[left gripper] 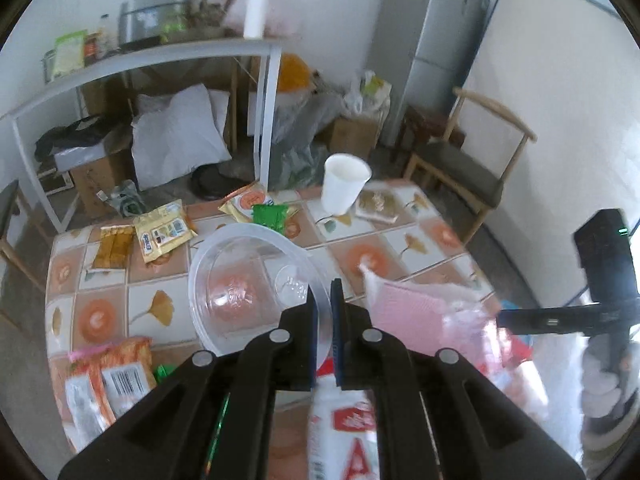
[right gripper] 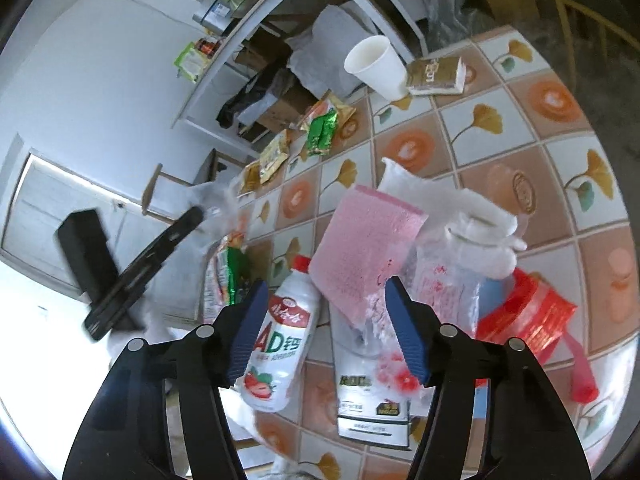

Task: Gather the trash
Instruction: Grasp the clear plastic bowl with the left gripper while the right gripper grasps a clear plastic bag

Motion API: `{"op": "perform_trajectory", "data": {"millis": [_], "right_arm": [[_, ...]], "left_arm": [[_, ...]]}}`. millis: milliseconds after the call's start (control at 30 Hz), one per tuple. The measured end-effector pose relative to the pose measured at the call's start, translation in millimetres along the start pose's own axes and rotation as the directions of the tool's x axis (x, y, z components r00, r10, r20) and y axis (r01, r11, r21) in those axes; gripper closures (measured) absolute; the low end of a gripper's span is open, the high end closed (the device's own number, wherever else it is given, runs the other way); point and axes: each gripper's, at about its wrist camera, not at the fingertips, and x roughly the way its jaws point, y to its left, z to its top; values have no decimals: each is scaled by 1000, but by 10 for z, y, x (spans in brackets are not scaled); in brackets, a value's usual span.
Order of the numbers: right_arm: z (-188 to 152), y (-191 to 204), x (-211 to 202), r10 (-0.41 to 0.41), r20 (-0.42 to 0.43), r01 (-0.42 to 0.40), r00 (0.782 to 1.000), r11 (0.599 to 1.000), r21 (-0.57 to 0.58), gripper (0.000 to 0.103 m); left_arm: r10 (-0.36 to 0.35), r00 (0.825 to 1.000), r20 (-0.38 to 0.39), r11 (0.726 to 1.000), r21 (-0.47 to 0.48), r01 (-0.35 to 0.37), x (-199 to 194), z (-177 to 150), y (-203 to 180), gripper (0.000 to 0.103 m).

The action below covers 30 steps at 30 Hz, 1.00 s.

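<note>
**Bowl pinched by its rim, bottle waiting between open fingers**

Trash litters the tiled table [left gripper: 420,240]: wrappers, a paper cup [left gripper: 345,188], a pink sponge [left gripper: 408,312] and a milk bottle [right gripper: 280,344]. The left gripper [left gripper: 324,300] is clenched on the rim of a clear plastic bowl [left gripper: 240,280], which hangs tilted above the tabletop. That bowl looks light, thin and springy, likely slippery too, so the edge-on pinch suits it, though a hard squeeze could crack or buckle the wall. The right gripper [right gripper: 324,296] stands released, holding nothing, with the bottle lying just below its left finger and the sponge between the tips. The bottle seems stiff and rounded; gripping across its waist would probably hold best, since the glossy label may slide.
</note>
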Motion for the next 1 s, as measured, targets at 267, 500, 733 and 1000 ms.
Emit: {"op": "perform_trajectory", "data": {"millis": [267, 500, 733, 1000], "right_arm": [[-235, -237, -190, -68, 24, 67, 997, 997, 46, 43], [-252, -504, -146, -105, 3, 104, 994, 985, 138, 35], [-207, -535, 114, -148, -56, 154, 987, 980, 130, 34], [-189, -461, 237, -181, -75, 188, 981, 978, 86, 39]], "left_arm": [[-43, 990, 132, 998, -35, 48, -500, -439, -261, 97], [-87, 986, 141, 992, -80, 98, -601, -729, -387, 97], [-123, 984, 125, 987, -90, 135, -594, -888, -513, 97], [-144, 982, 121, 983, -96, 156, -559, -876, -532, 97]]}}
